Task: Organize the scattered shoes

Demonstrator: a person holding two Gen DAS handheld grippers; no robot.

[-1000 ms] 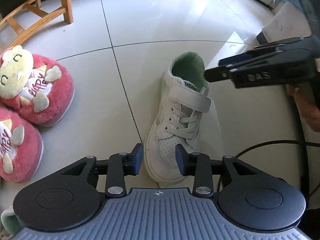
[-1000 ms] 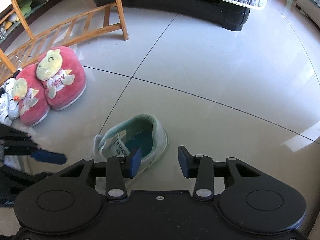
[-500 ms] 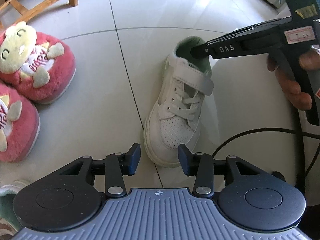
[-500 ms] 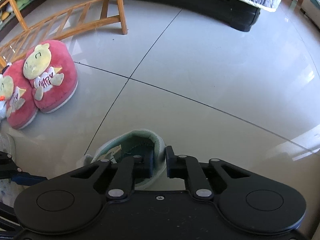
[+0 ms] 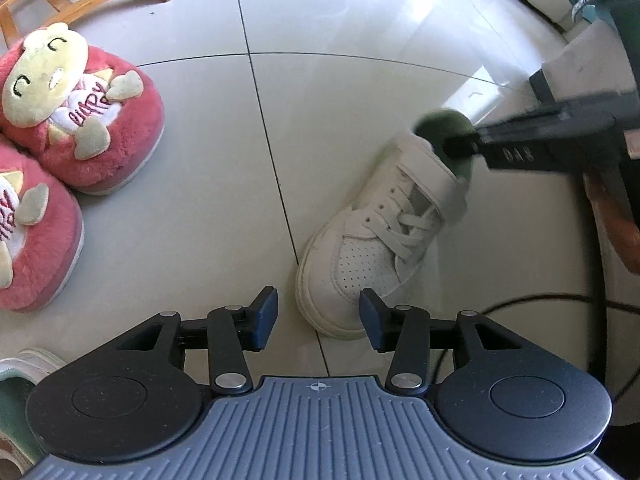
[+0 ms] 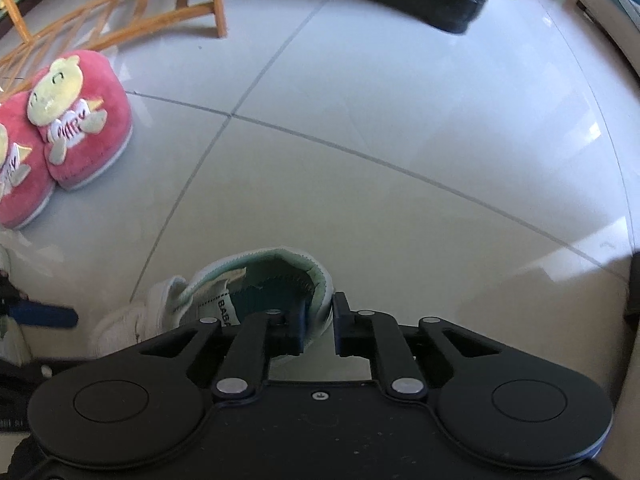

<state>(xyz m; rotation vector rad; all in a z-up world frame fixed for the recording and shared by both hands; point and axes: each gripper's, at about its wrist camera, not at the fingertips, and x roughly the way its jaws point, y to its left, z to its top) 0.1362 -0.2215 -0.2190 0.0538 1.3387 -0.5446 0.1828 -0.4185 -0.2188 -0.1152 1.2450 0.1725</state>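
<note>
A white sneaker [image 5: 380, 236] with a green lining lies on the tiled floor, toe toward my left gripper. In the right wrist view my right gripper [image 6: 320, 326] is shut on the heel collar of the white sneaker [image 6: 280, 280], one finger inside the opening, one outside. The left wrist view shows that same right gripper [image 5: 464, 146] pinching the green heel rim, with the heel tipped up. My left gripper [image 5: 316, 316] hovers just in front of the toe, its jaws opening, nothing pressed between them. Two pink plush slippers [image 5: 76, 112] [image 6: 76, 120] sit side by side to the left.
A wooden chair frame [image 6: 160, 28] stands behind the slippers. A dark bed base [image 6: 440, 4] runs along the far side. Boxes and clutter [image 5: 580, 52] sit at the far right, a black cable [image 5: 520, 304] trails over the floor, and another shoe's edge [image 5: 24, 368] shows at lower left.
My right gripper came down on the sneaker's heel and closed on its collar. The sneaker has swung to the right with its heel raised. My left gripper's jaws have spread a little.
</note>
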